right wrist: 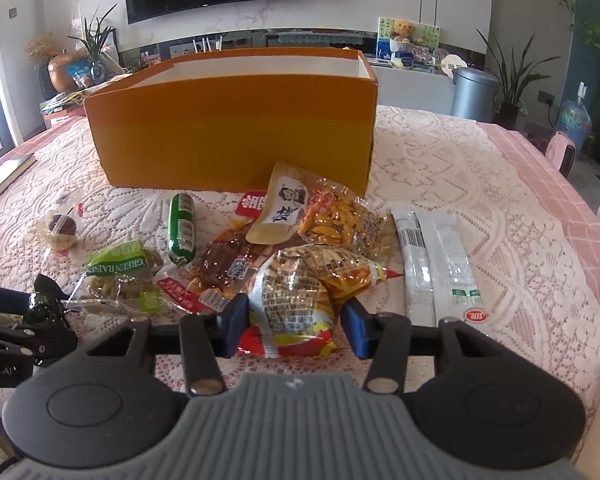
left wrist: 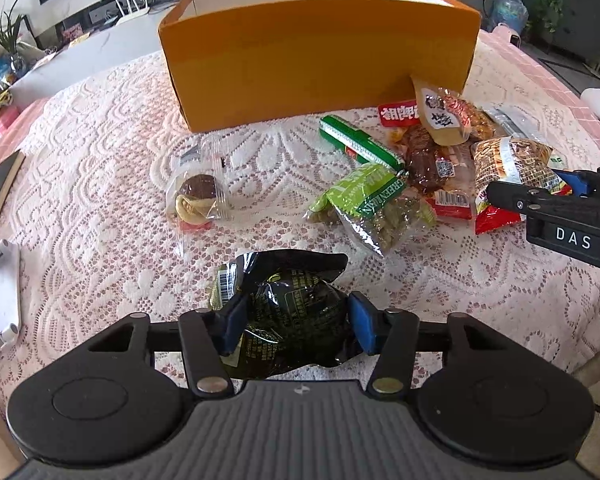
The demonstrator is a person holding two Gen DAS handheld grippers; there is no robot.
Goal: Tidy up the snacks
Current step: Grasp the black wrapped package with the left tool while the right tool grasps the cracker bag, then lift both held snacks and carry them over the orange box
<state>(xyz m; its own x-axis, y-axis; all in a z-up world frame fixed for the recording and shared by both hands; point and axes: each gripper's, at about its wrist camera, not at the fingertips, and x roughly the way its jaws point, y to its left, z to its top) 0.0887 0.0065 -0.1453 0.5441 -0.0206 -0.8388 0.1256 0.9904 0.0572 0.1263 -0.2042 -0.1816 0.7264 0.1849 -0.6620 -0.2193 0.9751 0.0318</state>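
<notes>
Pink lace-covered table (left wrist: 100, 128) spread under everything, with an open orange box (left wrist: 316, 60) standing upright at its far side, white inside, near wall facing both cameras. Loose snacks heaped on the lace just in front of the box's right half: two long white sachets (right wrist: 432, 256) lying side by side at the right edge of the heap, a green raisin bag (left wrist: 364, 200) toward the near left of it, a green wrapped stick (left wrist: 360, 144) lying slantwise just behind that, a tan pouch with a printed label (left wrist: 440, 116) propped against the box wall over a red packet (left wrist: 398, 114), a dark brown vacuum-packed piece (left wrist: 424, 164) in the middle. Off to the left and apart from the heap, a clear wrapper with a small round cake (left wrist: 198, 200). Left gripper (left wrist: 296, 326) low over the near table, blue pads pressed into both sides of a glossy black snack packet (left wrist: 288, 312), crumpling it. Right gripper (right wrist: 296, 322) at the near right of the heap, jaws narrowed around a gold-and-red peanut bag (right wrist: 296, 300); left pad against the bag, right pad just beside it with a sliver of gap, so no firm hold there that can be told
</notes>
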